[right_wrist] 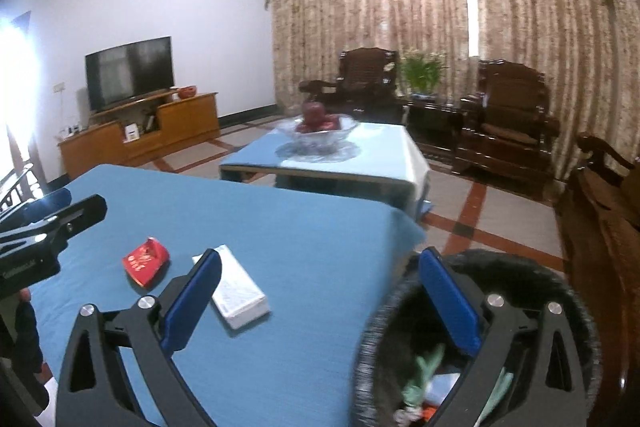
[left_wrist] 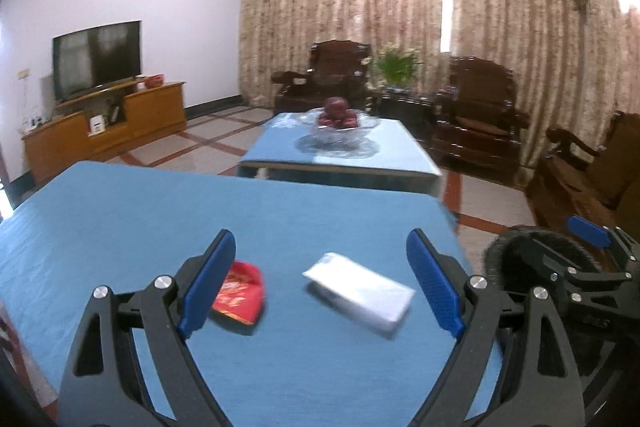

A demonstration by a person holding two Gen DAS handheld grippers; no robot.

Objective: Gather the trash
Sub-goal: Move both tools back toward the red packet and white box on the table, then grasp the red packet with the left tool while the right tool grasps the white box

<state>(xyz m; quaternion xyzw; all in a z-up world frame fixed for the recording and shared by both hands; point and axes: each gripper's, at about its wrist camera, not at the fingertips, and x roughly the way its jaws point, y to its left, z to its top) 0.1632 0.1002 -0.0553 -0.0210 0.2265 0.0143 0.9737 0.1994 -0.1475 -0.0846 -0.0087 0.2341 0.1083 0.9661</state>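
Black gripper (left_wrist: 320, 283) frames, blue finger pads (left_wrist: 208, 283) (ribbed), silver screws

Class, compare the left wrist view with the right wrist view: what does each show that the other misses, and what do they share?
Only the left wrist view shows the left tongs whole, jaws wide, framing both items. Only the right wrist view shows inside the black bin: pale green scraps and other bits lie there, with the right tongs open, one finger over the bin. Both share the red wrapper, the white packet, the blue tablecloth, and the fruit bowl on the far table.
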